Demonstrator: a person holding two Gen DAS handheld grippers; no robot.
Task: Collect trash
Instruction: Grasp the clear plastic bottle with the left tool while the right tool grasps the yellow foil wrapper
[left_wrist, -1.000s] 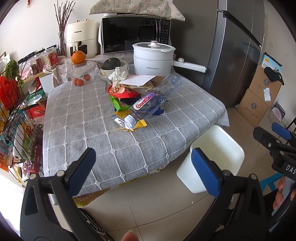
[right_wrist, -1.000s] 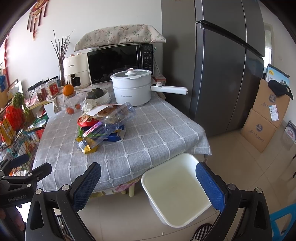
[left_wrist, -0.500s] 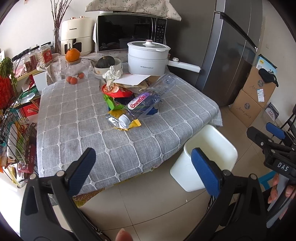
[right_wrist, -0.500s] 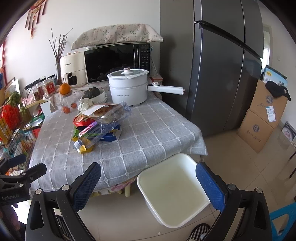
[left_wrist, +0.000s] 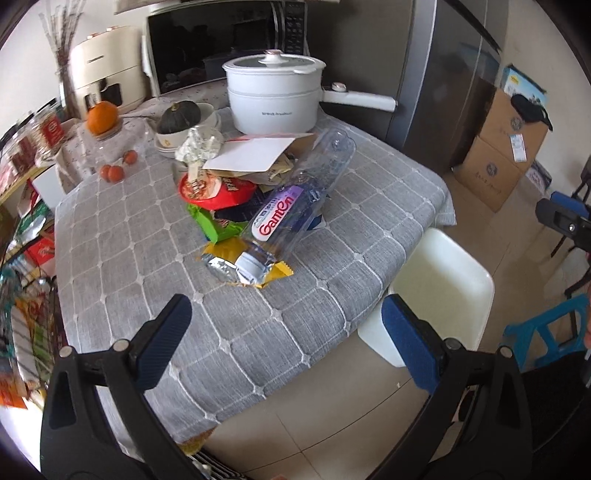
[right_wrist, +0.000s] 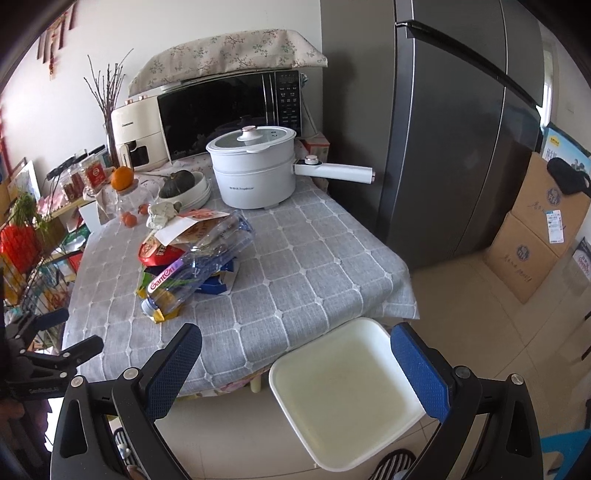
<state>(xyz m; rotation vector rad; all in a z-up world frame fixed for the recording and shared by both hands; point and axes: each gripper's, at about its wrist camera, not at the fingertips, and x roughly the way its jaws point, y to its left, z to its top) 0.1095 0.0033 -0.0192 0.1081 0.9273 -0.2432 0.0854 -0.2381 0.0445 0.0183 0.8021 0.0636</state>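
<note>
On the worktop (left_wrist: 229, 325), covered by a grey checked cloth, the trash is heaped near the middle: a clear plastic bottle (left_wrist: 295, 206) lies on its side across a yellow wrapper (left_wrist: 236, 258), a green packet (left_wrist: 214, 225), a red-lidded cup (left_wrist: 216, 190) and a sheet of white paper (left_wrist: 251, 157). A white bin (right_wrist: 343, 391) has been set on the floor just beside the worktop's near corner, presumably so that items can be dropped straight off the edge into it; it appears empty, so the collecting is judged not yet begun.

Both tools are held back from the pile, nothing being touched. The left gripper (left_wrist: 284, 328) is seen with its fingers spread wide, aimed over the near edge toward the bottle's cap end. The right gripper (right_wrist: 295, 354) is likewise spread and empty, poised above the bin's rim.

Behind the heap stand a white electric pot (left_wrist: 275, 98) with a long handle, stacked bowls holding a dark squash (left_wrist: 179, 116), an orange (left_wrist: 103, 118) and some small fruit; these are not trash and would have to be avoided. The bottle rests on top of the pile, so the wrappers beneath are pinned until it is lifted.
</note>
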